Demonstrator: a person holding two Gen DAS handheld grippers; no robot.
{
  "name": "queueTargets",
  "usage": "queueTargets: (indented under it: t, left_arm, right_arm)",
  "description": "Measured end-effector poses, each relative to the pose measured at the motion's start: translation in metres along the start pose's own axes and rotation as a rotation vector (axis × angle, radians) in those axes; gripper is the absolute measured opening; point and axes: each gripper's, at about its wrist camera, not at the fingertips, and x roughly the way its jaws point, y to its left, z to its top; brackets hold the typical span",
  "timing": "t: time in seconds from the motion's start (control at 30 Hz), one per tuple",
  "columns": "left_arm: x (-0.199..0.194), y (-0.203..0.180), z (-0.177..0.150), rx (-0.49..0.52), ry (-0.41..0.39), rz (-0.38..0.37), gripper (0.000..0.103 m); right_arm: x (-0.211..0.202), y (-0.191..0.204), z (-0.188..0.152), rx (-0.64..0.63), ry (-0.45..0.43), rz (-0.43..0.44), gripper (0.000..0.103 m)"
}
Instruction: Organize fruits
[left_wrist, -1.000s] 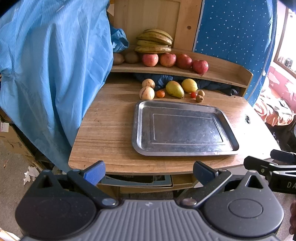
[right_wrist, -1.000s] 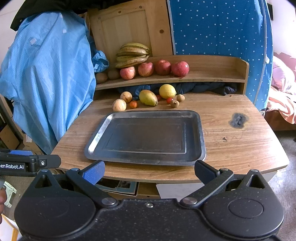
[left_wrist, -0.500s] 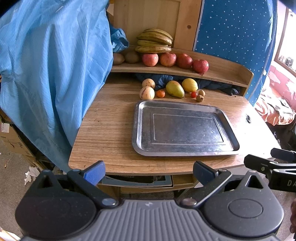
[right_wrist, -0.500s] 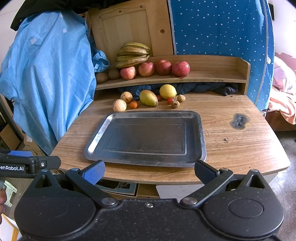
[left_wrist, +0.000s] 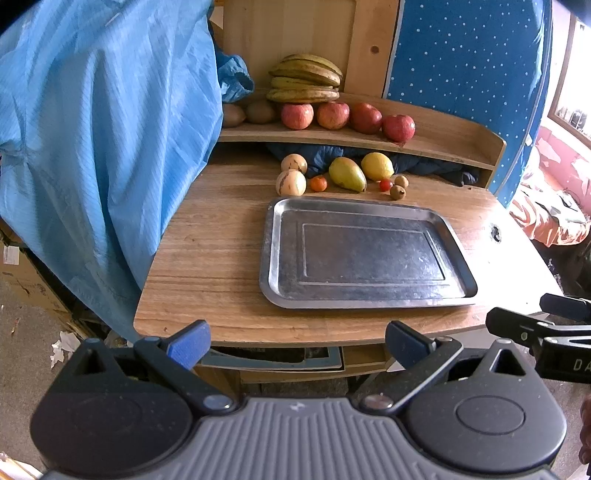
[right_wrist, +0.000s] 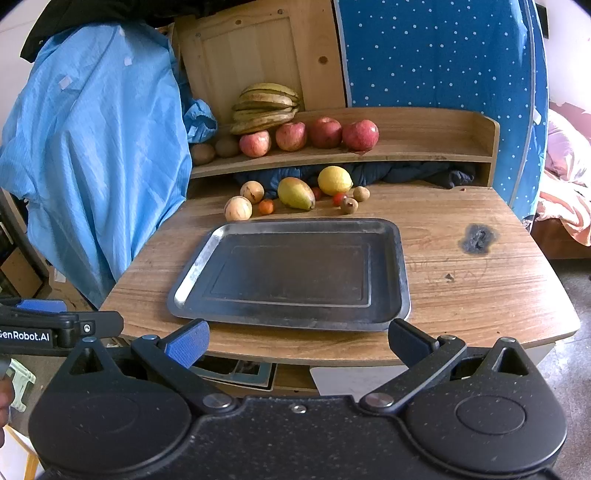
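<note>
1. While the left gripper (left_wrist: 297, 341) sits short of the table's near edge, its jaws stand wide apart with nothing between them and touch nothing. In the left wrist view the metal tray (left_wrist: 269, 254) lies bare on the wooden table (left_wrist: 207, 251). The loose fruits lie in a row just beyond the tray's far rim: two pale round fruits (left_wrist: 291, 182), a small orange fruit (left_wrist: 318, 183), a pear (left_wrist: 346, 173), a lemon (left_wrist: 377, 166), a red cherry tomato (left_wrist: 386, 184) and two small brown fruits (left_wrist: 397, 192).
2. On the shelf (left_wrist: 443, 142) above them stand four apples (left_wrist: 332, 115), bananas (left_wrist: 304, 79) and two kiwis (left_wrist: 260, 112). Against the frame of a second ago the tray sits slightly lower and nearer; the spread of the jaws is unchanged.
3. A blue cloth (left_wrist: 103, 122) hangs over the table's left edge. The tabletop left of the tray and along its near edge is bare.
4. In the right wrist view the right gripper (right_wrist: 297, 341) is likewise wide open, holding and touching nothing, short of the table's near edge. The left gripper's finger shows at the left border.
5. Little differs from the earlier frame; the table sits marginally lower.
6. Right of the tray (right_wrist: 402, 273) the tabletop is open, save a dark burn mark (right_wrist: 477, 239).
</note>
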Motion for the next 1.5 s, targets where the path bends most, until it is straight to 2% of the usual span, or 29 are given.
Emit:
queueTargets:
  t: [0.43, 0.97, 1.27, 1.5]
  left_arm:
    - [0.011, -0.015, 0.0, -0.018, 0.029, 0.021, 0.103]
    - [0.028, -0.036, 0.008, -0.079, 0.07, 0.068, 0.103]
    - [0.041, -0.027, 0.03, -0.117, 0.08, 0.076, 0.103]
    - [0.068, -0.009, 0.057, -0.106, 0.069, 0.058, 0.103]
  right_arm:
    - [0.007, -0.013, -0.002, -0.012, 0.03, 0.011, 0.103]
    - [0.029, -0.045, 0.007, -0.045, 0.068, 0.081, 0.103]
    - [0.04, -0.051, 0.018, -0.046, 0.073, 0.109, 0.103]
    - [0.059, -0.048, 0.034, -0.019, 0.063, 0.099, 0.103]
